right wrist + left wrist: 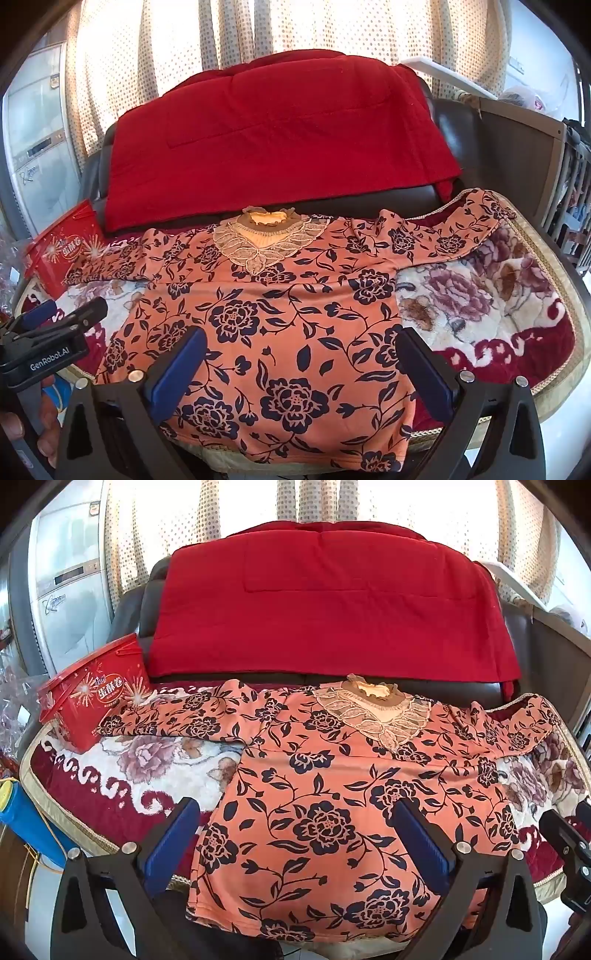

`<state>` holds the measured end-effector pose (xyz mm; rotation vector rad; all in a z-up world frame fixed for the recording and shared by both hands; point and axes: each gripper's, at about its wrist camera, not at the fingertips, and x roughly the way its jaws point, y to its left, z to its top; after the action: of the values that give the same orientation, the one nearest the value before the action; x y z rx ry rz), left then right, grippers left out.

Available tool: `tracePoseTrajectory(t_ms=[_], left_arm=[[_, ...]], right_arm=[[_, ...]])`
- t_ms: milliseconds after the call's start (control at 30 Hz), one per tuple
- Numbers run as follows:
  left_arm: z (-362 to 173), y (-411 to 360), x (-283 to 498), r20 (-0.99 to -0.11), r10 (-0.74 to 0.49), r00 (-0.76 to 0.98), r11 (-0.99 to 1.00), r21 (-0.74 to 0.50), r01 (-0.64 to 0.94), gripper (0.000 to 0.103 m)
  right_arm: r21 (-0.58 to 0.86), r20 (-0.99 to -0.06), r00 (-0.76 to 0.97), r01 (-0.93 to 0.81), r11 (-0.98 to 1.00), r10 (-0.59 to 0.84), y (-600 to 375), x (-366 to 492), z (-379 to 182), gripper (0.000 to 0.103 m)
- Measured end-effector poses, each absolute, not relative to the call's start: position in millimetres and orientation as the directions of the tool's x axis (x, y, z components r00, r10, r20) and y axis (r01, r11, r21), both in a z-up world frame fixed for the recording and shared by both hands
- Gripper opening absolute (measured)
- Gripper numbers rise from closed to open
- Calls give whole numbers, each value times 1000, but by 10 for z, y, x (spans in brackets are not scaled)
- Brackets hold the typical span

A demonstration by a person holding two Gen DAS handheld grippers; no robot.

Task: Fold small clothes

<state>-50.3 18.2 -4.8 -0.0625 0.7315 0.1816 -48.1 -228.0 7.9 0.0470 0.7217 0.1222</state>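
Garment: orange long-sleeved top with dark navy rose print and cream lace collar (325, 775), spread flat, front up, both sleeves out to the sides, collar at the far edge, hem nearest the cameras.
Surface: plush maroon-and-cream floral blanket (155, 771) beneath the top, showing on both sides of it.
Backdrop: thick red quilted blanket (332, 605) draped over a dark leather backrest, dotted curtains behind.
Left wrist view only: full red rectangular snack tin with firework print (92, 705) at the far left, touching the cuff of that sleeve; blue bottle with yellow cap (22, 812) at the left edge.
Right wrist view only: right sleeve cuff draped over the blanket's corded corner; the tin merely cut off at the edge; fingertips (14, 428) at lower left.
Left gripper (295, 834): blue-padded jaws wide apart, nothing between the pads, poised above the hem's left part, with the left pad beyond the side seam over the blanket.
Right gripper (301, 360): jaws likewise wide apart, empty, both pads over the lower right body of the top.
Cross-sighting: each gripper visible at the edge of the other's view, side by side near the hem.
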Motion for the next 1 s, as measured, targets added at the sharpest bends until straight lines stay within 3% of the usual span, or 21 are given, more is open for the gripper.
tracePoseTrajectory(t_ms=[1000], left_arm=[[-122,108,-496,-679,143,720,984,21,-175,103]], right_arm=[[107,-627,770,-68,992,120,-2374,-469,90,103]])
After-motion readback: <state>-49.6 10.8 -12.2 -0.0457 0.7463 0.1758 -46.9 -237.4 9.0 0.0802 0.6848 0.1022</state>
